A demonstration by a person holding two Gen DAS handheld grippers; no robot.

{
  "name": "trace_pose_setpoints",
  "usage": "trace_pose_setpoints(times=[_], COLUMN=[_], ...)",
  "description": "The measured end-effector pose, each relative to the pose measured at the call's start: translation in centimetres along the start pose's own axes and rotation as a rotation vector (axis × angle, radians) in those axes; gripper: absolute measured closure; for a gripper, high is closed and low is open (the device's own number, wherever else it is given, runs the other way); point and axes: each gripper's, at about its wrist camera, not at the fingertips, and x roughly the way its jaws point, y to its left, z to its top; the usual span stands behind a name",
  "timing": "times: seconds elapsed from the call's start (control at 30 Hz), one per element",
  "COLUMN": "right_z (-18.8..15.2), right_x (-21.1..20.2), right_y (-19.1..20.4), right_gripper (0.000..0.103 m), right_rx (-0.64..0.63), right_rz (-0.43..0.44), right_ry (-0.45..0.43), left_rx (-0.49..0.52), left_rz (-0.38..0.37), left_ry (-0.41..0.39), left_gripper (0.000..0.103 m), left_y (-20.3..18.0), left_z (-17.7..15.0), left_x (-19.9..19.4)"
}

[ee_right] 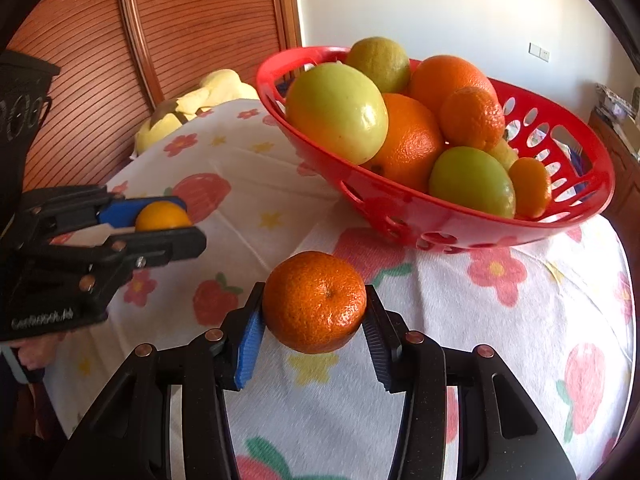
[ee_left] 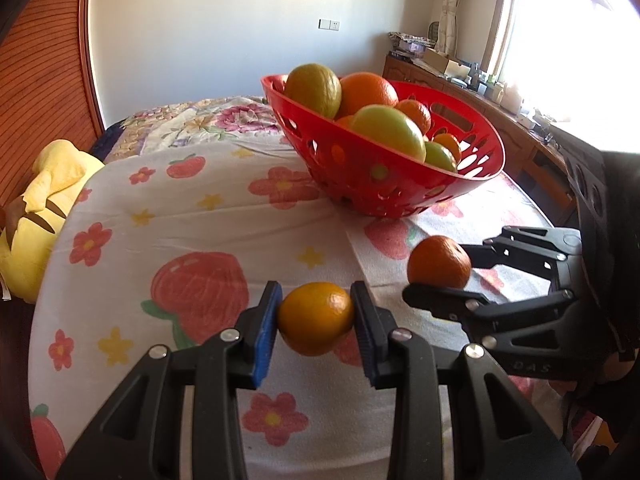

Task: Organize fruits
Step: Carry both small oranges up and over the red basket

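Left wrist view: left claw (ee_left: 316,318) clamped on a small yellow-orange citrus (ee_left: 315,316) above the flowered cloth (ee_left: 168,220), right claw (ee_left: 438,276) beside it gripping a mandarin (ee_left: 439,262); behind, the red basket (ee_left: 400,184) of fruit, plus a window (ee_left: 568,40) and cluttered sideboard (ee_left: 460,80) seen only here. Right wrist view: the mandarin (ee_right: 314,302) pinched between blue pads, stem dimple visible, basket (ee_right: 460,220) closer, showing perhaps nine fruits, and a louvred wooden panel (ee_right: 200,40).

- Home bedroom: floral bedding (ee_left: 224,120) lies behind the strawberry-print cloth (ee_left: 192,216).
- Yellow plush toy (ee_left: 44,216) left of the cloth.
- Curtained window (ee_left: 560,40) right of it.
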Motion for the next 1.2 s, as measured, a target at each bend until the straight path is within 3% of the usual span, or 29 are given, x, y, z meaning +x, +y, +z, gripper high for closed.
trace_pose_setpoints(times=[0.63, 1.2], right_z=[1.5, 5.6], right_x=[-7.2, -6.8], right_y=[-0.7, -7.6], right_gripper=[0.056, 0.057], right_rx=[-0.030, 0.014], right_rz=[-0.022, -0.134], right_ry=[-0.146, -0.176], left_rx=[0.061, 0.102], left_rz=[-0.015, -0.038], left_ry=[-0.153, -0.188], left_gripper=[0.070, 0.070], left_y=[-2.0, -3.1], left_z=[4.9, 10.8], left_x=[-5.3, -3.2])
